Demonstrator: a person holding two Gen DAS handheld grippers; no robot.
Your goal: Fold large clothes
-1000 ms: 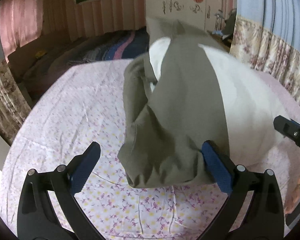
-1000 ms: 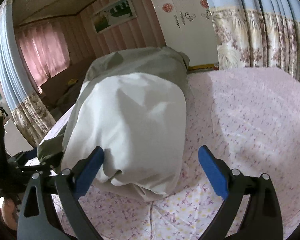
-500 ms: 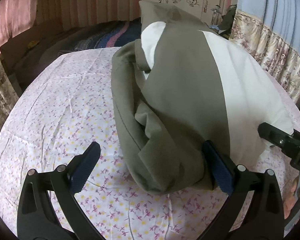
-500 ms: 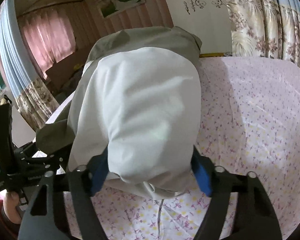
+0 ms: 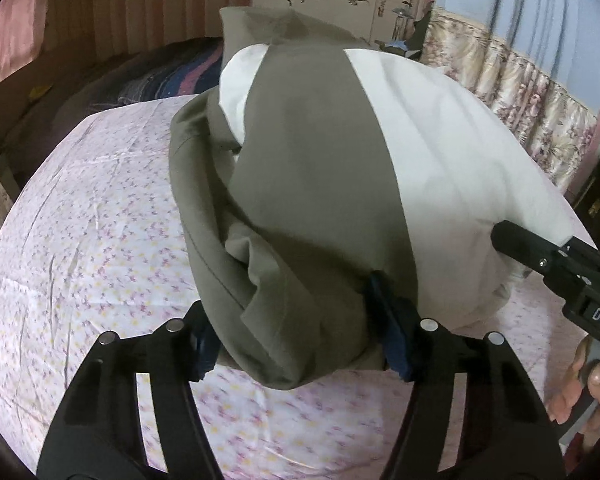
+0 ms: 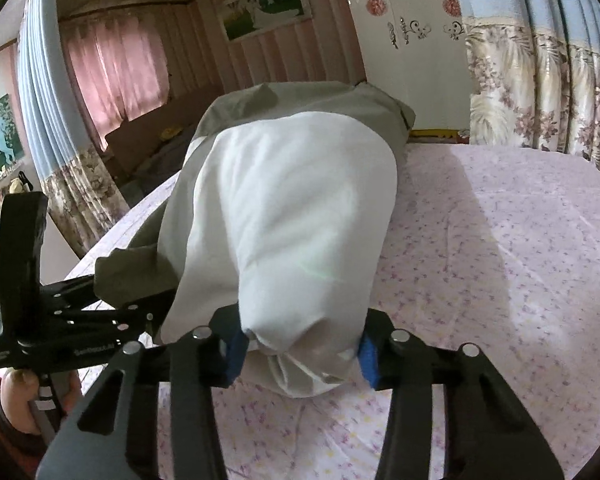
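While both sets of jaws are closing on the near end of the olive-and-white garment [image 5: 320, 184], you are at the grasp step; next, lift only once both holds are firm. The left gripper [image 5: 300, 332] straddles the olive bunch at lower centre, the right gripper [image 6: 300, 346] the white bunch, all lying on the floral bedsheet [image 5: 80, 240].
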